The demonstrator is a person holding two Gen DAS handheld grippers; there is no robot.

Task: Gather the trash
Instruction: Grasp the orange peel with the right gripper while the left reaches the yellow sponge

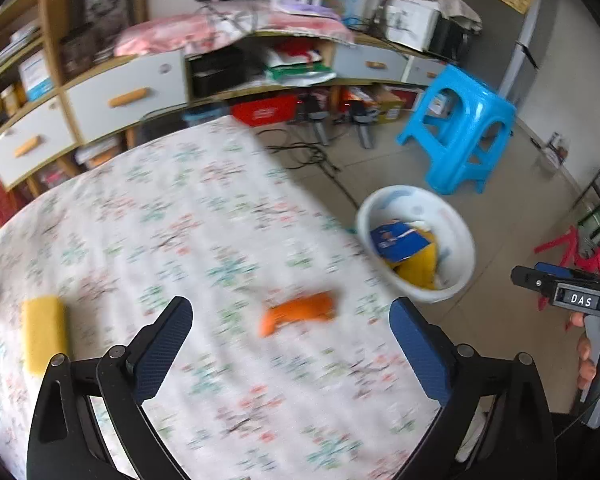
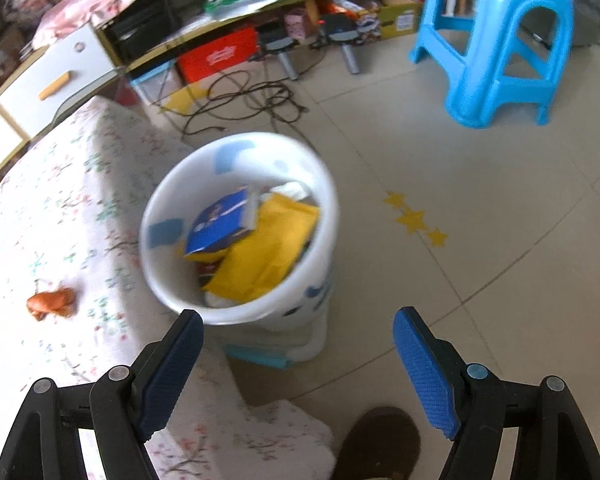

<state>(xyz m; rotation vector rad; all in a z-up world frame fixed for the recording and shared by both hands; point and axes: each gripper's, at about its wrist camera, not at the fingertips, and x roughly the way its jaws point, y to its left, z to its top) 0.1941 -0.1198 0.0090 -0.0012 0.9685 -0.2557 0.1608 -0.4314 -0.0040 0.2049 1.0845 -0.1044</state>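
Observation:
My left gripper (image 1: 290, 312) stands open above the table with the floral cloth (image 1: 180, 208), nothing between its blue pads. Beneath it lies a blurred orange wrapper (image 1: 300, 312). A yellow block (image 1: 44, 336) rests on the cloth to the left. Off the table's right edge, a white bin (image 1: 456, 240) on the floor holds blue and yellow trash. In the right wrist view my right gripper (image 2: 298, 320) is open and empty, just in front of the bin (image 2: 204, 176). A blue packet (image 2: 220, 224) and a yellow packet (image 2: 268, 252) lie inside. The orange wrapper (image 2: 52, 302) shows on the cloth at the left.
A blue plastic stool (image 2: 500, 40) stands on the tiled floor beyond the bin. Cables (image 2: 252, 96) trail by the low shelves. A brown slipper (image 2: 380, 440) sits at the bottom edge. A hand (image 1: 588, 360) grips the other tool at the far right of the left wrist view.

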